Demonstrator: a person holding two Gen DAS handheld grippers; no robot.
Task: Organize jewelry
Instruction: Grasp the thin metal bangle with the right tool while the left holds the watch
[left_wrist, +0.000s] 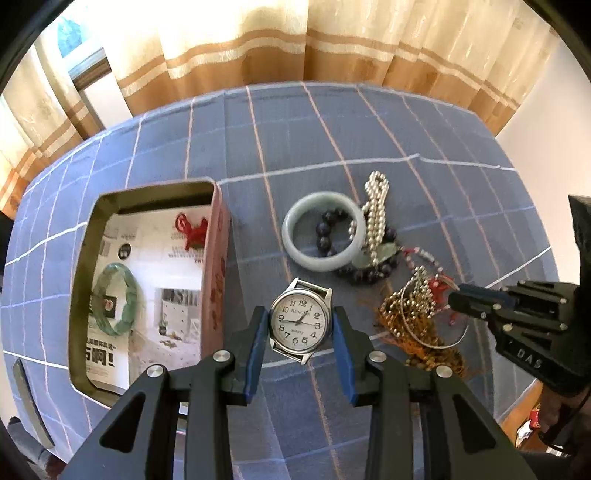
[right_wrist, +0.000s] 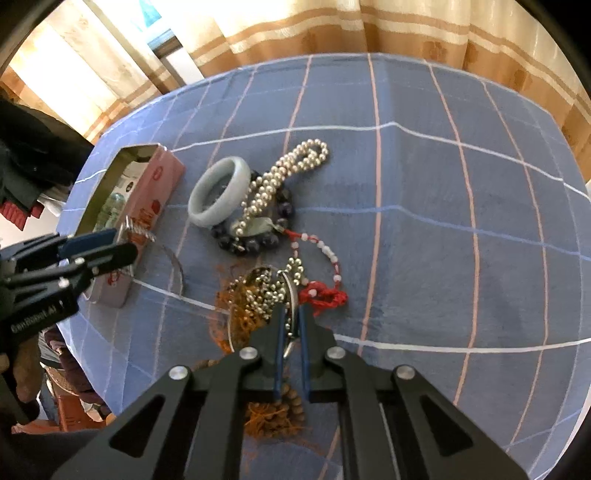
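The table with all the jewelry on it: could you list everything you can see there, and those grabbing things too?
tin box: one, pink outside, left on the cloth, open
green bangle: one, inside the box
red cord knot: one, inside the box, far end
pale jade bangle: one, grey-green, mid-table
dark bead bracelet: one, purple-black, partly under the bangle
silver bead chain: one, draped over the bangle
red and white bead string: one, right of the pile
orange tassel beads: one tangle, brown-orange, near edge
tablecloth: one, blue check
wristwatch: one, silver, white dial, between the left tool's pads
thin silver ring bangle: one, clamped in the right tool
left tool: black, blue pads
right tool: black, blue pads
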